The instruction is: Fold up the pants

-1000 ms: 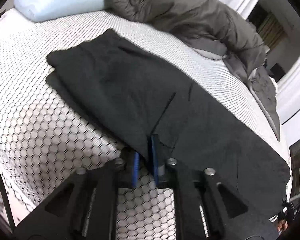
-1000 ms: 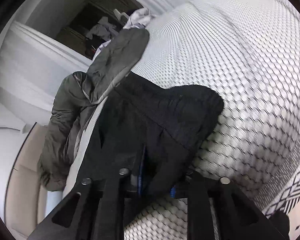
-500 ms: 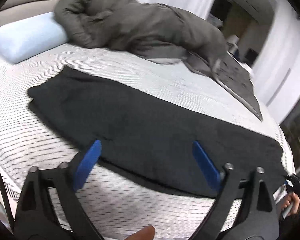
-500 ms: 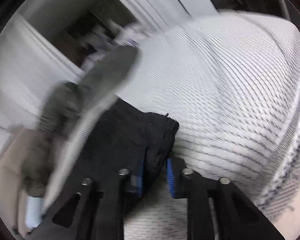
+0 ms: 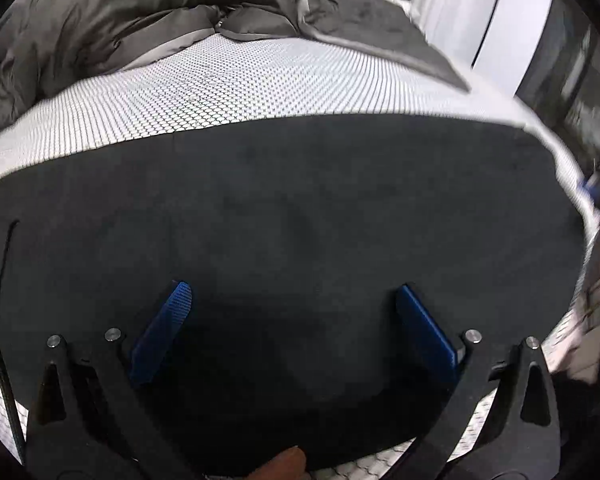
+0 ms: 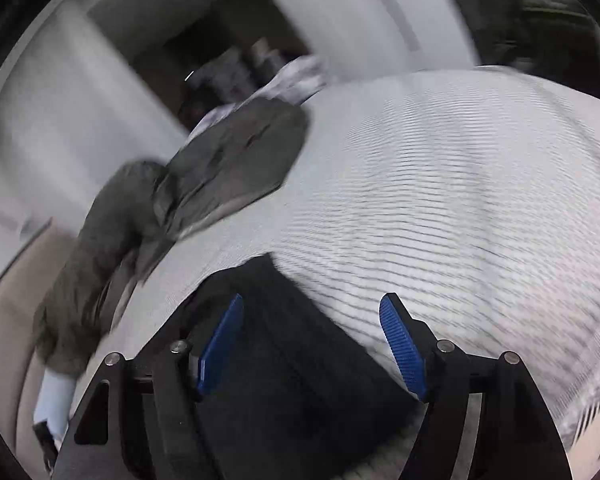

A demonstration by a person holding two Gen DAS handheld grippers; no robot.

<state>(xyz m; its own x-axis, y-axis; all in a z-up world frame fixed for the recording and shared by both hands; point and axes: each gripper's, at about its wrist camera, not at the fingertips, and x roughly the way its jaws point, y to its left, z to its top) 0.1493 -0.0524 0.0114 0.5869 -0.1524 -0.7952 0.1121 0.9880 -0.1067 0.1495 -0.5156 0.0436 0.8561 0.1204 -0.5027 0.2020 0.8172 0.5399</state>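
Left wrist view: left gripper [image 5: 292, 320] has just sprung wide, nothing pinched, over the pants [image 5: 300, 208] flat on the bed [image 5: 220, 92]. Right wrist view: right gripper [image 6: 312, 336] just opening, empty, above the pants' end. Regrip an end squarely for the next fold, I'd say.

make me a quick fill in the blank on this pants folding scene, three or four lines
1. The pants lying flat on the bed are ____ in colour.
2. The left gripper has its jaws ____, with nothing pinched.
3. The pads on the right gripper are ____ in colour.
4. The rumpled duvet beyond the pants is ____.

Missing words: black; open; blue; grey
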